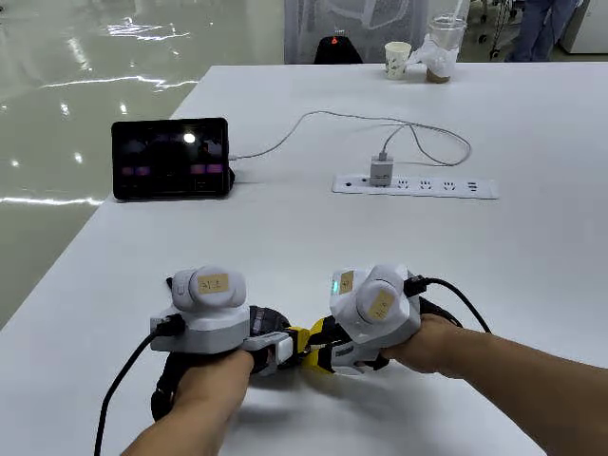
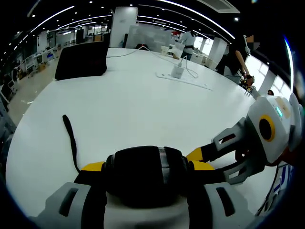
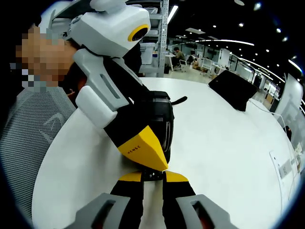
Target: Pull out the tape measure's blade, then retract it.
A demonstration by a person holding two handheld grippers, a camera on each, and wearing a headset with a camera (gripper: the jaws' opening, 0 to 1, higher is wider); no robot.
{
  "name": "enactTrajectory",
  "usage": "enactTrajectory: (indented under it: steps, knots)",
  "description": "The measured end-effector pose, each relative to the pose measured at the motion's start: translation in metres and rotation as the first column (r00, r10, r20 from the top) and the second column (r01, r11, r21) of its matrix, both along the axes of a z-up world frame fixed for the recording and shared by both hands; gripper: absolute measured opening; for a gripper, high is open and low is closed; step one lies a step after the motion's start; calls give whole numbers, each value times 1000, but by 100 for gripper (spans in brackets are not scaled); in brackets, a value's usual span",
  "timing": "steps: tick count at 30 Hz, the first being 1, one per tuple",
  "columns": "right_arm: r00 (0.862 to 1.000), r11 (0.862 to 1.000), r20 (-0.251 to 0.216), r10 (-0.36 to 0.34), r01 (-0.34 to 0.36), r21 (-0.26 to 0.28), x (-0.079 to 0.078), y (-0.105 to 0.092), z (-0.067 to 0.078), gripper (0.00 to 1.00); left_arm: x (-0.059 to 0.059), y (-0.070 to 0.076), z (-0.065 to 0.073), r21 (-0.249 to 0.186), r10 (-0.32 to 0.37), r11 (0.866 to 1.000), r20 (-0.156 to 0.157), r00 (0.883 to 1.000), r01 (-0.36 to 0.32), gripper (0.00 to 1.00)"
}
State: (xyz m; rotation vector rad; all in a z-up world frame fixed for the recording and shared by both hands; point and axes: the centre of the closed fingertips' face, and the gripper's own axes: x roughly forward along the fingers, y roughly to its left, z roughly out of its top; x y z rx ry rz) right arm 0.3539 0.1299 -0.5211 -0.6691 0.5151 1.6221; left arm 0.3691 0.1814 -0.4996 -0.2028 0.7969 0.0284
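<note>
Tabletop (image 1: 380,237), tape measure (image 2: 145,169) facing right hand-held gripper (image 3: 152,177)

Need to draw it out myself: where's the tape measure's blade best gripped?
By the blade tip at the case's mouth, coming from the side opposite the left claw, which clamps the tape measure's black case. The right claw seems to pinch there, head-on.

White workbench (image 1: 285,237), glossy pale floor (image 1: 76,85) with light reflections, dark ceiling (image 2: 95,4) with linear strip lights (image 2: 52,17), white column (image 2: 125,26) beyond table, metal shelving rack (image 3: 163,28)
</note>
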Motion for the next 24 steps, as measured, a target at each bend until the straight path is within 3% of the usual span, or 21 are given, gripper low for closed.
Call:
enactTrajectory:
  steps: [24]
  knots:
    - [999,999,30,-15,17,-41,3,-9,5,16,-1,-1,4,14,-8,1000,-2,1000,8,65]
